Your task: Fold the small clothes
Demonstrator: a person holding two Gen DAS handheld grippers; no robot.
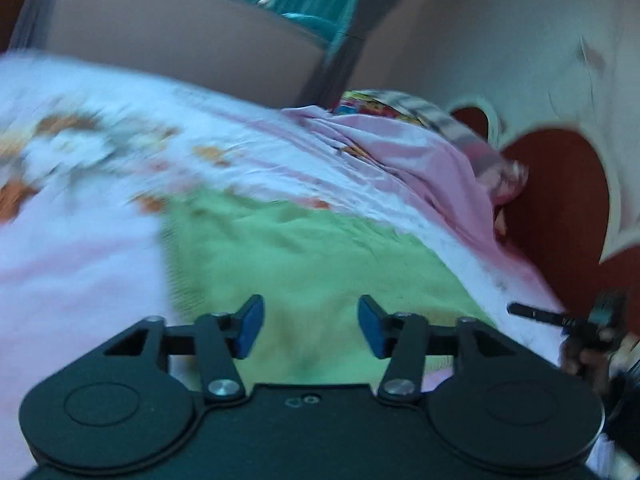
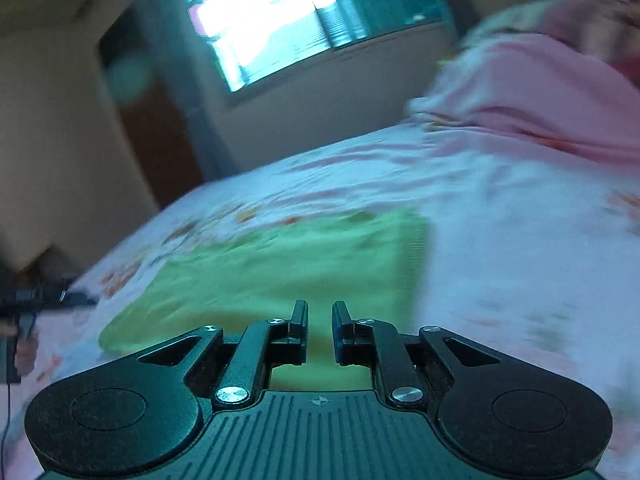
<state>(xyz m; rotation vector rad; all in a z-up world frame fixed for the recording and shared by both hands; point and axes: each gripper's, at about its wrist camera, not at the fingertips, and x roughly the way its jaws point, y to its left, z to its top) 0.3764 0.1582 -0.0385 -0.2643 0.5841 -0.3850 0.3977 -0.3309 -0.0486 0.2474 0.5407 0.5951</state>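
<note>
A light green cloth (image 1: 300,248) lies flat and folded into a rectangle on the flowered bed sheet (image 1: 80,240). My left gripper (image 1: 311,312) hovers over its near part, jaws wide apart with nothing between the blue pads. In the right wrist view the same green cloth (image 2: 280,264) lies ahead and below. My right gripper (image 2: 320,312) is above its near edge, jaws a narrow gap apart and holding nothing. Both views are blurred.
A pile of pink and patterned clothes (image 1: 420,160) lies at the head of the bed, seen also as the pink pile (image 2: 540,92). A white headboard (image 1: 560,60) with red cut-outs rises behind. A hand (image 1: 588,356) shows at the right edge. A bright window (image 2: 272,20) faces the bed.
</note>
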